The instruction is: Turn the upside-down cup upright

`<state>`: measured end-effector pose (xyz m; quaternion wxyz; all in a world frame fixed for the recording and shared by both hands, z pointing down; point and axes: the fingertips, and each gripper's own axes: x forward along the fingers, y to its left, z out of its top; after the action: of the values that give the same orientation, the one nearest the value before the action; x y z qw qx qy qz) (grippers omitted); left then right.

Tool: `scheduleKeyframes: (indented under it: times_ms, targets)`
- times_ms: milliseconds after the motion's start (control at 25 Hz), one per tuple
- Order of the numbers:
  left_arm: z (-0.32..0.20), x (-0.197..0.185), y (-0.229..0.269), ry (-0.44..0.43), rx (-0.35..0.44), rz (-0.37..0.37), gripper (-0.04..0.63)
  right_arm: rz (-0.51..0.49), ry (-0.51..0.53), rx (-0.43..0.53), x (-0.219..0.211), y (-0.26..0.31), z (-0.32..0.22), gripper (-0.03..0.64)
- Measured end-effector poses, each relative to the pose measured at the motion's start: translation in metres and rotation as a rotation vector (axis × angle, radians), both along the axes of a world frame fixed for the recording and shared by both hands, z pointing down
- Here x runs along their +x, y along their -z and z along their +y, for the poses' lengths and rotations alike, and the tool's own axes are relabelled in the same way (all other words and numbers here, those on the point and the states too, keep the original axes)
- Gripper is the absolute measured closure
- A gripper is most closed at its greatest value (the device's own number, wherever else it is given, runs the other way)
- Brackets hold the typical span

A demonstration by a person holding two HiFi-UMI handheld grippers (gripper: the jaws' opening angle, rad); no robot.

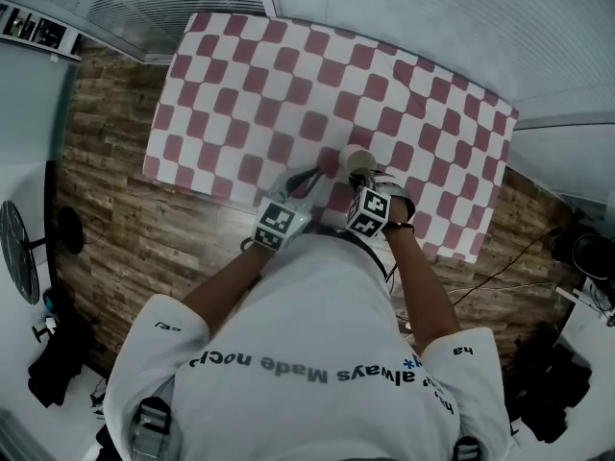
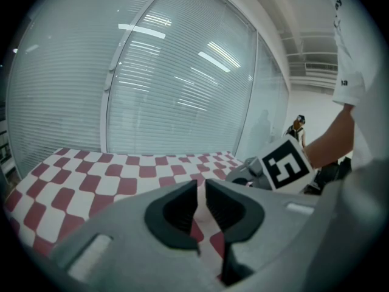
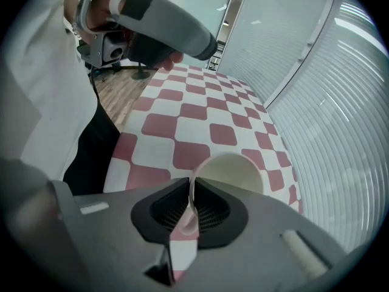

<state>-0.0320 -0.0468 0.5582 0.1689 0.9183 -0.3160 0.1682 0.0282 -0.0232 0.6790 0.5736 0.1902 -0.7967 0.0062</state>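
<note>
pose: both forearms reach forward from the torso over the near edge of the table (image 1: 168, 94), which carries a red/white check cloth. the left gripper (image 1: 313, 173) lies at a shallow downward angle w/ its tip over the cloth. its jaws are all but together w/ nothing between them, only cloth showing through the slit. the right gripper (image 1: 362, 175) points steeply down just beside it, its marker cube (image 1: 368, 211) facing the head camera. its jaws are clamped on the wall of the cup (image 1: 356, 159) at the rim: one pad inside, one outside.

views: the head view gives the layout. the cup sits at centre-right of the cloth, nearer the person's edge, w/ both gripper tips close together and wood floor (image 1: 125, 248) around the table. the clamp itself is masked there. the right gripper view shows it: the thin cup wall runs straight between the ribbed pads, w/ the pale cup body beyond them. the same view shows the left gripper's body overhead. the left gripper view shows no cup, only the right cube at its right side and slatted blinds (image 2: 176, 84) behind the table.

cup orientation: the mouth faces the right gripper, i.e. upward. the long axis is steep, approx. in line w/ that gripper. whether the base touches the cloth cannot be told.
</note>
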Motion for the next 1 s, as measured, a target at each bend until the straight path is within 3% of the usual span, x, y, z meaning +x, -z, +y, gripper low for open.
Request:
scheduleKeyframes:
  times_ms: [640, 1000]
  targets:
    - [-0.003, 0.003, 0.002, 0.007, 0.009, 0.009, 0.549, -0.395, -0.211, 0.101, 0.014, 0.083, -0.012, 0.589]
    - [-0.004, 0.007, 0.009, 0.003, 0.021, 0.022, 0.545, -0.658, -0.221, 0.079, 0.008, 0.129, -0.001, 0.589]
